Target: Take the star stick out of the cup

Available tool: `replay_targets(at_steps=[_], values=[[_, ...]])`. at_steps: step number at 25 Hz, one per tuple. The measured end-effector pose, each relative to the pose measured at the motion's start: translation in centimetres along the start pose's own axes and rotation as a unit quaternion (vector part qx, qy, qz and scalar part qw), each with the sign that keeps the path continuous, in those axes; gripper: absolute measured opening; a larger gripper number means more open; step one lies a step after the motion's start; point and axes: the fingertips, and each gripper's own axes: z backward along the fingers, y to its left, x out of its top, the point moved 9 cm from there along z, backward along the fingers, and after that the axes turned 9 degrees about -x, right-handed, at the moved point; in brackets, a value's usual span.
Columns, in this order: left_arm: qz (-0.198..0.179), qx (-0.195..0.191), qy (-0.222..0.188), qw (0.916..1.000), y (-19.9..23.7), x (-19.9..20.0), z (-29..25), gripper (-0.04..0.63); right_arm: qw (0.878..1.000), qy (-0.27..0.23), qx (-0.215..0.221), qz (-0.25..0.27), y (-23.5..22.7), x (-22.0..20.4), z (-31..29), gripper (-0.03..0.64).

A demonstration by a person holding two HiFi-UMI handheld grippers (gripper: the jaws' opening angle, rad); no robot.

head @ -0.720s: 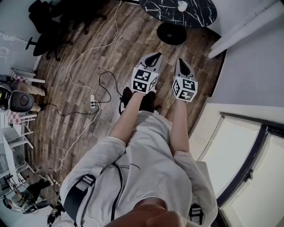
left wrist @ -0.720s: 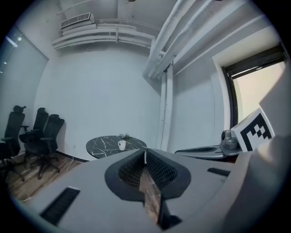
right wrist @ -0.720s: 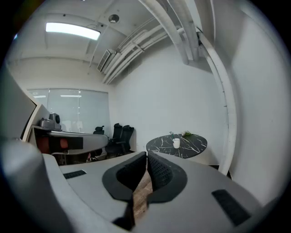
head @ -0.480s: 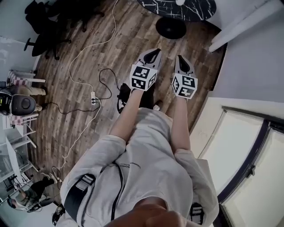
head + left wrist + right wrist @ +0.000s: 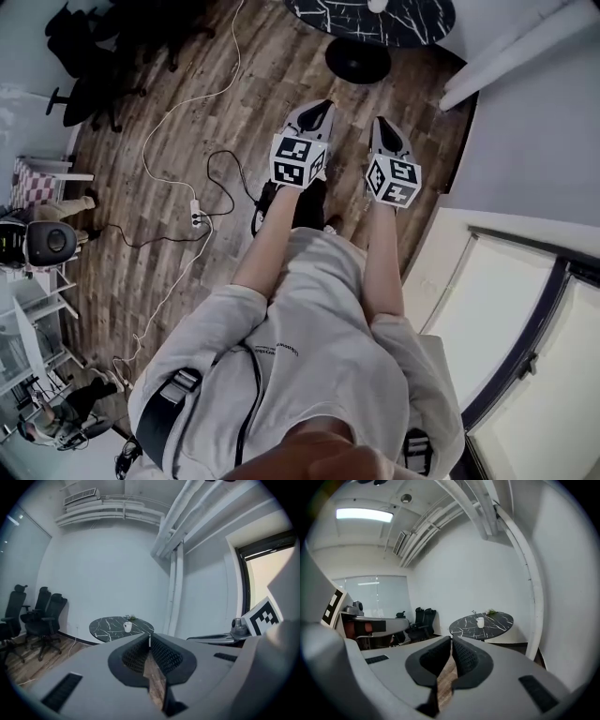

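Where the marbled table bears it, the cup shows white.

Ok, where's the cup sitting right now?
The white cup stands on the round black marble table straight ahead, by the far wall; in the left gripper view it sits next to a small plant.

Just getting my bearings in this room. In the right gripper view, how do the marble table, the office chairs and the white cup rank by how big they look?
1. Marble table, largest.
2. Office chairs, taken as a group.
3. White cup, smallest, standing on the table.
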Motion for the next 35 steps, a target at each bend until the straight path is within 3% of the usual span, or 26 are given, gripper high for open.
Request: replay_targets(at_steps=[13,35], values=[[0.005,0.003,-0.009,0.9999,5.7,2.1,-7.5,0.028,0.999,0.016,0.023,0.027,-1.3,2.0,-8.6,0.041],[0.014,-0.004,0.004,0.9999,19.0,9.3,-24.8,0.028,0.999,0.000,-0.025,0.019,-6.2,11.4,-28.6,0.041]])
